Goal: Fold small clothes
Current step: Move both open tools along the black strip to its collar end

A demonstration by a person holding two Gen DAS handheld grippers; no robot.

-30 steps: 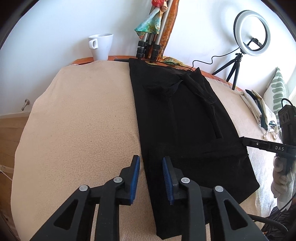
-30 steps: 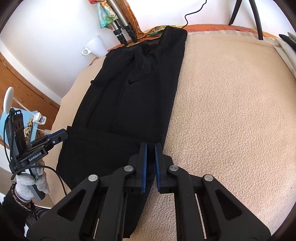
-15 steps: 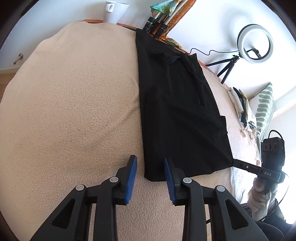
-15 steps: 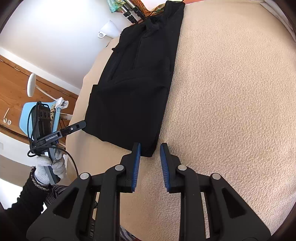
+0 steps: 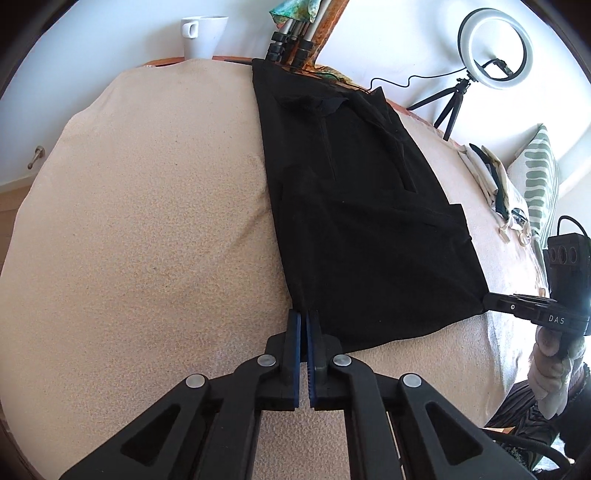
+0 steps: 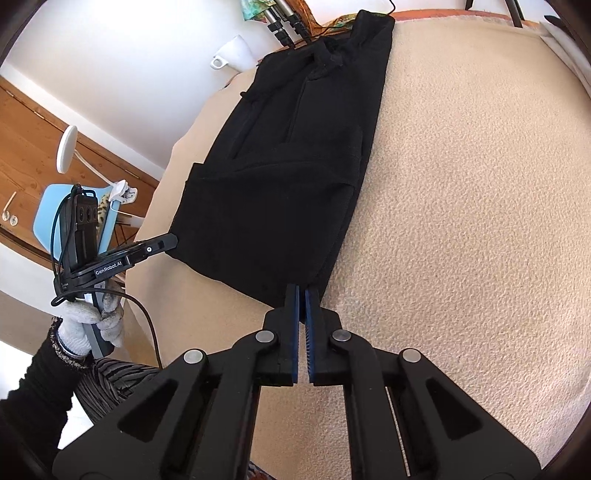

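A black garment (image 5: pixel 354 206) lies folded lengthwise in a long strip on the beige blanket (image 5: pixel 147 221); it also shows in the right wrist view (image 6: pixel 288 177). My left gripper (image 5: pixel 304 317) is shut on the near left corner of the garment's hem. My right gripper (image 6: pixel 301 291) is shut on the near right corner of the hem. Each gripper appears in the other's view, the right one (image 5: pixel 517 308) and the left one (image 6: pixel 147 251), at the opposite hem corners.
A white mug (image 5: pixel 203 31) and tripod legs (image 5: pixel 291 44) stand at the far edge. A ring light (image 5: pixel 495 48) on a tripod stands far right. Light cloths (image 5: pixel 491 177) and a green-patterned pillow (image 5: pixel 543 177) lie right. A blue chair (image 6: pixel 70 218) stands left.
Both grippers were open just before the near hem half a second ago. They have moved forward and shut on the two near corners of the hem.
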